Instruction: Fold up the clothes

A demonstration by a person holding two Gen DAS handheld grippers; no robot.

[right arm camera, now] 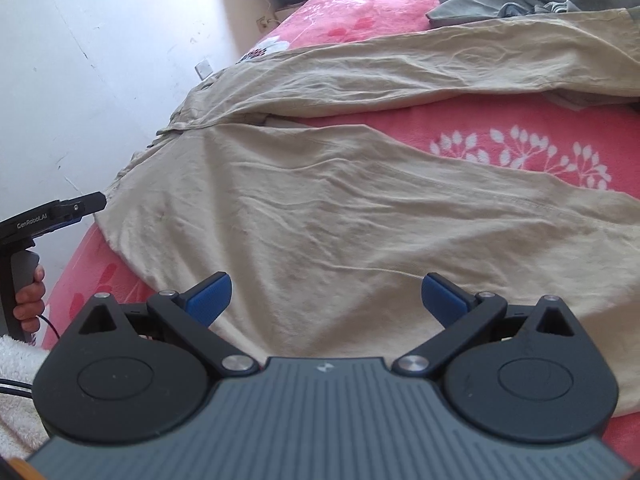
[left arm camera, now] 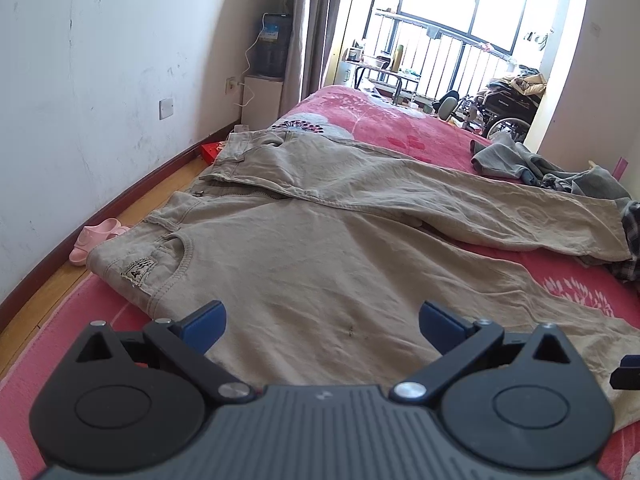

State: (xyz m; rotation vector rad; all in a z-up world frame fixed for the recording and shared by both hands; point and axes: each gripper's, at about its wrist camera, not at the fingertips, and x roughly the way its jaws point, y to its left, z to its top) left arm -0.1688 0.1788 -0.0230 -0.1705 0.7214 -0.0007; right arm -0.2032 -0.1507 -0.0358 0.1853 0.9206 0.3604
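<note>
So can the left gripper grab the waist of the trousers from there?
Probably yes. The left gripper is open above the trousers, and nothing lies between it and the waist.

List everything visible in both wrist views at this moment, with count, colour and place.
trousers: one, beige, spread flat on the bed, legs apart
bed cover: one, pink with white flowers, under the trousers
clothes heap: grey and checked, far right of the bed
slippers: pink, on the wood floor by the wall
water dispenser: one, blue bottle, far corner
wheelchair: one, dark, on the balcony
towel: white, lower left in the right view
hand: one, on the left handle
left claw: open, over the waist end
right claw: open, over the near leg
</note>
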